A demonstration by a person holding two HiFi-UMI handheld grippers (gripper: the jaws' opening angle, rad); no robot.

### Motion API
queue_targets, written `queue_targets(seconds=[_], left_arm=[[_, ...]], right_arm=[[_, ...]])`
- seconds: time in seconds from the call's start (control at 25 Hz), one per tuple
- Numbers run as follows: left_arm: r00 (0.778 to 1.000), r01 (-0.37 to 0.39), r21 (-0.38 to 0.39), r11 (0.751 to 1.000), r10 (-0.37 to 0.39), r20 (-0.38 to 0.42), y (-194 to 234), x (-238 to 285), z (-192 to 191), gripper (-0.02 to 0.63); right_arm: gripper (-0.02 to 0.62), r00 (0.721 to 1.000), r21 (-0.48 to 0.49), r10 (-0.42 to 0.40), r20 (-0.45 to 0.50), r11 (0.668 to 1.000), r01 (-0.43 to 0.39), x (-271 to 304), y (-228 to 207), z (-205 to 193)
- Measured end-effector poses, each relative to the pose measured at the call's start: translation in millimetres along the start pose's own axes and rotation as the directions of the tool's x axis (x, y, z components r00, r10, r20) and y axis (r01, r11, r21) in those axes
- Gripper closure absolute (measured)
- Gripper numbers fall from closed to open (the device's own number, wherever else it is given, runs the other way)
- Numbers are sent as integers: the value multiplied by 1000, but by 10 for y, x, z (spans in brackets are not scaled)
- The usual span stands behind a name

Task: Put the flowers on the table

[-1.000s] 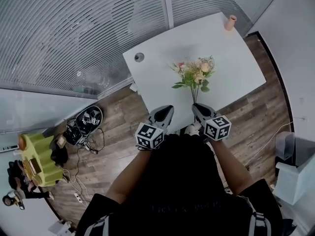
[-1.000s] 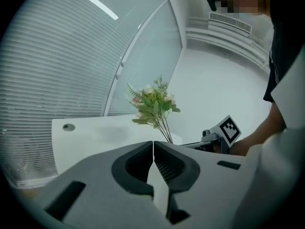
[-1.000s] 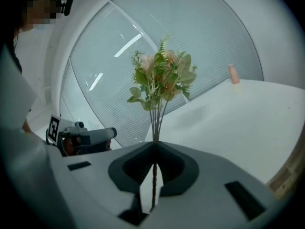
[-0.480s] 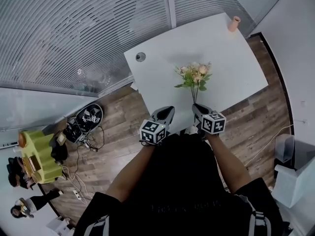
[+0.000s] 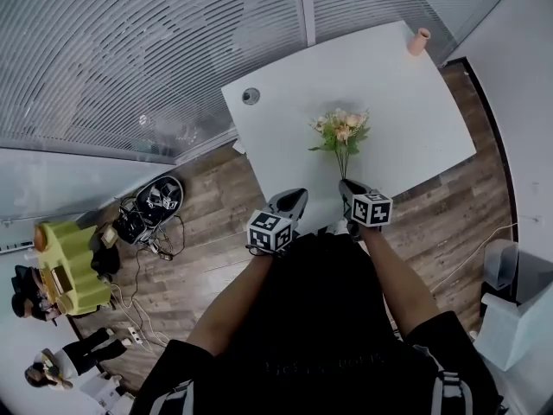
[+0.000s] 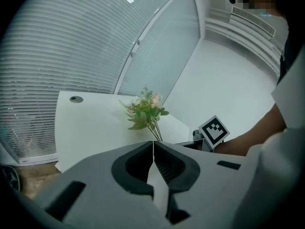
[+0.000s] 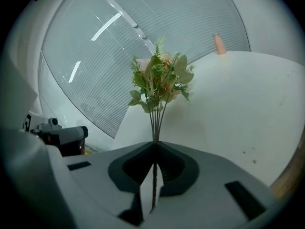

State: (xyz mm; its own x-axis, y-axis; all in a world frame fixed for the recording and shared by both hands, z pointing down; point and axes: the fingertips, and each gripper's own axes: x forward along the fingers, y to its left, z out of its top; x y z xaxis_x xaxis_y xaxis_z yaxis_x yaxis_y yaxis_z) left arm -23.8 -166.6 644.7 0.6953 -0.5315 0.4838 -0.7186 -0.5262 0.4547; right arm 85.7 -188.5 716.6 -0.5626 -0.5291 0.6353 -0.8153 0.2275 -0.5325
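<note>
Flowers: a small bunch of pale pink and cream blooms with green leaves on thin dark stems [image 5: 341, 132] is held by its lower stems. In the head view its head lies over the near part of the table.
Right gripper: the grey two-jaw gripper with a marker cube [image 5: 348, 185] has its jaws closed on the bundled stems [image 7: 155, 128], which run up out of the jaw tips. The blooms [image 7: 159, 78] stand straight ahead of the jaws.
Left gripper: the matching grey gripper [image 5: 293, 198] has its jaws pressed together with nothing between them [image 6: 153, 144]. It sits just beside the right one and apart from the stems.
Arms: both bare forearms reach forward from a black shirt [image 5: 320, 318], roughly parallel. Both grippers point at the table's near edge.
Table: the white rectangular tabletop [image 5: 397, 102] stands against a glass wall with slatted blinds [image 5: 155, 50].
On the table: a round grey cable grommet [image 5: 251, 96] sits near the left corner. A small pink cup [image 5: 420, 40] sits at the far right corner, well apart from the bunch.
Floor: brown wood planks [image 5: 216, 232].
</note>
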Motion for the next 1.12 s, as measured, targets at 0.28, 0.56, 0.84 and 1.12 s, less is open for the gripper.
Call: queue_targets(seconds=[0.28, 0.56, 0.84, 1.12], left_arm=[[1000, -1, -12, 1000, 1, -12, -23, 26, -31, 586], [1000, 7, -24, 1000, -8, -29, -38, 84, -72, 587], [999, -14, -37, 999, 13, -41, -42, 162, -100, 586], [998, -28, -56, 998, 26, -48, -49, 213, -211, 587]], right_arm=[[555, 999, 29, -26, -31, 999, 27, 140, -91, -79], [555, 995, 26, -52, -83, 998, 55, 253, -155, -106], [552, 993, -11, -54, -104, 999, 53, 212, -165, -109], [552, 993, 8, -60, -102, 998, 61, 16, -148, -123]])
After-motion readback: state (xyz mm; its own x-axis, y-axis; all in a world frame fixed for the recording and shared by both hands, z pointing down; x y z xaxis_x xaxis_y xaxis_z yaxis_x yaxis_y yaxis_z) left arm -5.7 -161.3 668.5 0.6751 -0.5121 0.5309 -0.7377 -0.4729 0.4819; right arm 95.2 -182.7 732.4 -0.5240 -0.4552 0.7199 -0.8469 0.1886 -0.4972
